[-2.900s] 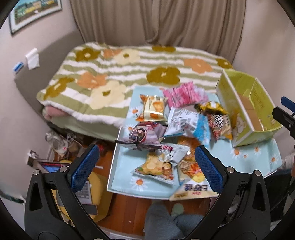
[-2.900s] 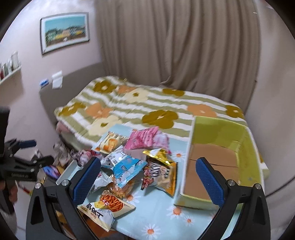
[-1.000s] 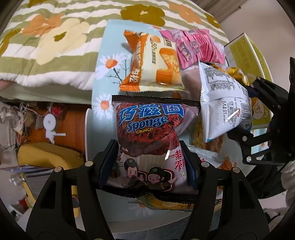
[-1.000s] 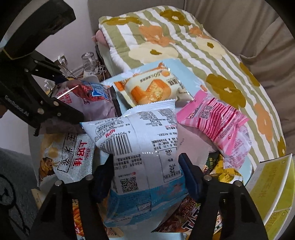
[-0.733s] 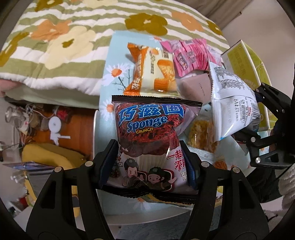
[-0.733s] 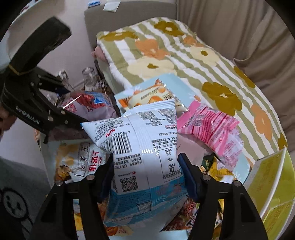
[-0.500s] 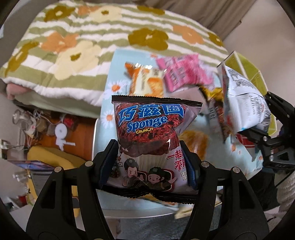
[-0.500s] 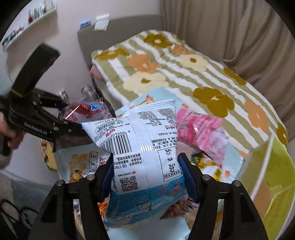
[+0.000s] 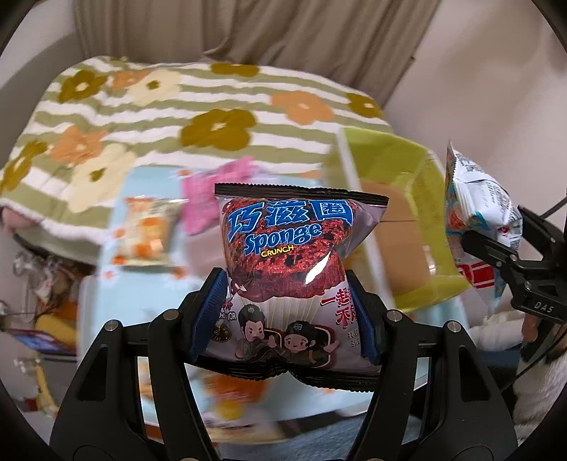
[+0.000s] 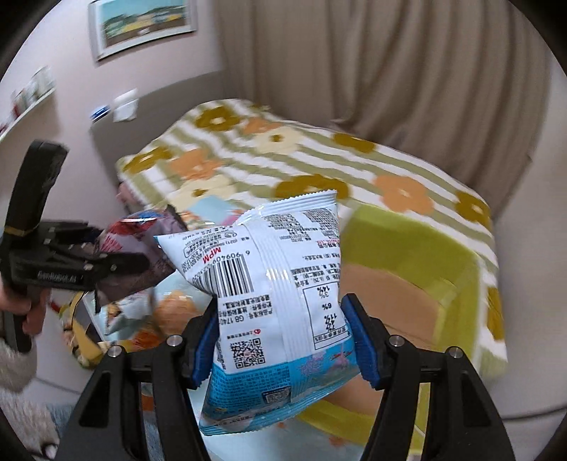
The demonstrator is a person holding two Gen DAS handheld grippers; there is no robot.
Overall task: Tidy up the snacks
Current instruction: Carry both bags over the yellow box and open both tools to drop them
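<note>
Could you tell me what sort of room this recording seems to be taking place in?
Most likely a bedroom: a bed with a floral striped blanket, floor-length curtains behind it, and a framed picture on the wall.

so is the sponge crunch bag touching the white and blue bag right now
Apart. The left wrist view shows the Sponge Crunch bag in the left tool with the green box showing between it and the white and blue bag.

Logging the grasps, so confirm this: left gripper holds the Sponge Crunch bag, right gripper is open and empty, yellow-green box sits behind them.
Wrong on the right gripper: the right wrist view shows it shut on the white and blue snack bag. The left gripper does hold the Sponge Crunch bag, with the yellow-green box behind.
</note>
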